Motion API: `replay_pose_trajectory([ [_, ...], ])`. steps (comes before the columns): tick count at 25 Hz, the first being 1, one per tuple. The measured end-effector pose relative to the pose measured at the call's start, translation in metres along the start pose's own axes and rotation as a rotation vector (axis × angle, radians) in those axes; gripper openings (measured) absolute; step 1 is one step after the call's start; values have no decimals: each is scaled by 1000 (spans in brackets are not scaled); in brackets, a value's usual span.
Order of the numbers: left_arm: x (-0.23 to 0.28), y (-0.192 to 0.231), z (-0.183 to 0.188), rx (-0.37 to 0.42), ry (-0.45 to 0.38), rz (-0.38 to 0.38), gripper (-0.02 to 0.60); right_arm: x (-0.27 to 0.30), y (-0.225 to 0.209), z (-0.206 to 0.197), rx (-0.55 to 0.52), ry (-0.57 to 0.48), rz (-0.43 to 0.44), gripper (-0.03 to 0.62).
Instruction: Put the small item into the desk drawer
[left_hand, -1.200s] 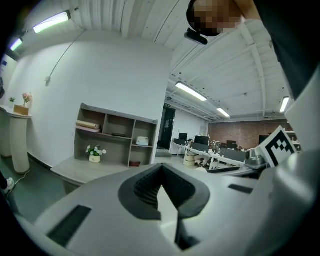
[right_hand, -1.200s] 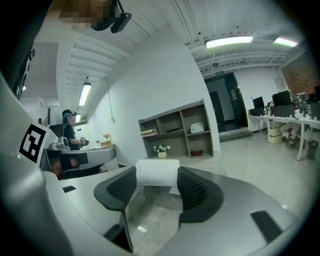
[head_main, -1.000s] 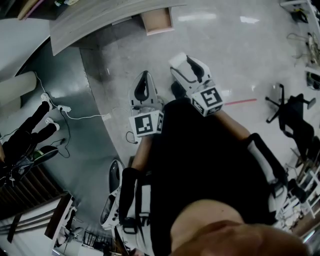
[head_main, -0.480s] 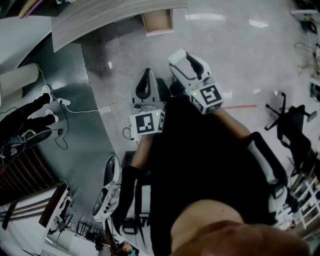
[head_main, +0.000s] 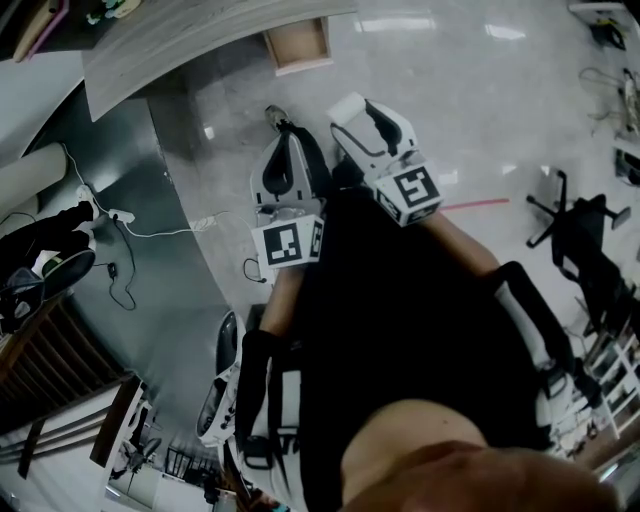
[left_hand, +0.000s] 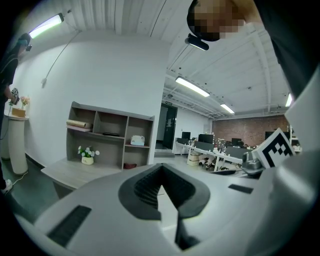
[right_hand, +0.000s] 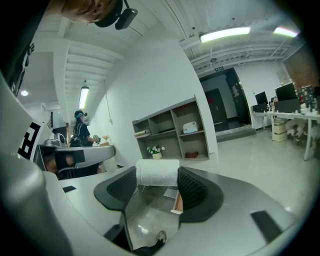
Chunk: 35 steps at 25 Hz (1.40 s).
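The small item is a white roll (right_hand: 157, 172), and my right gripper (right_hand: 157, 176) is shut on it, held level between the dark ribbed pads. Below the jaws the open wooden drawer (right_hand: 177, 201) shows edge-on. From the head view the drawer (head_main: 298, 45) sticks out from under the curved grey desk (head_main: 190, 40) at the top. My right gripper (head_main: 372, 130) hovers over the floor short of it; the roll cannot be made out there. My left gripper (head_main: 283, 175) is beside it, lower left. Its pads meet with nothing between them (left_hand: 161, 172).
An open shelf unit (left_hand: 112, 135) with a small plant stands against the white wall. A white cable and power strip (head_main: 150, 228) lie on the dark floor at left, near a person's legs (head_main: 50, 235). An office chair (head_main: 580, 235) stands at right.
Both grippers have shifted slightly up and left in the head view, and the desk and drawer have slid left. A shoe now shows just past the left gripper. The roll stays gripped.
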<state>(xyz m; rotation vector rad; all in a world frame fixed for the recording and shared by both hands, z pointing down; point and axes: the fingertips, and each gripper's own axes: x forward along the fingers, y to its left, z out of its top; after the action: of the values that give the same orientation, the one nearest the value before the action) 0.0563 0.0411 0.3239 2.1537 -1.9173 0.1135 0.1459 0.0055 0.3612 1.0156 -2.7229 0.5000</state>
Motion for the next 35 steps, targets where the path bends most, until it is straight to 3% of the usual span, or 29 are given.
replay_pose_trajectory([
  [3,7,5,2,-38,-12,13,0,6,-7,-4,5,13,-17,256],
  [10,28,33,0,-43,6,14,0,36,-14,-3,7,15,-41,256],
  [14,45,52,-4,0,31,-16,0,58,-19,0,2,28,-59,256],
  [23,95,92,2,-41,50,-57,0,116,-32,2,-25,63,-96,256],
  [35,143,144,-5,-83,75,-83,0,188,-49,-21,17,139,-171,256],
])
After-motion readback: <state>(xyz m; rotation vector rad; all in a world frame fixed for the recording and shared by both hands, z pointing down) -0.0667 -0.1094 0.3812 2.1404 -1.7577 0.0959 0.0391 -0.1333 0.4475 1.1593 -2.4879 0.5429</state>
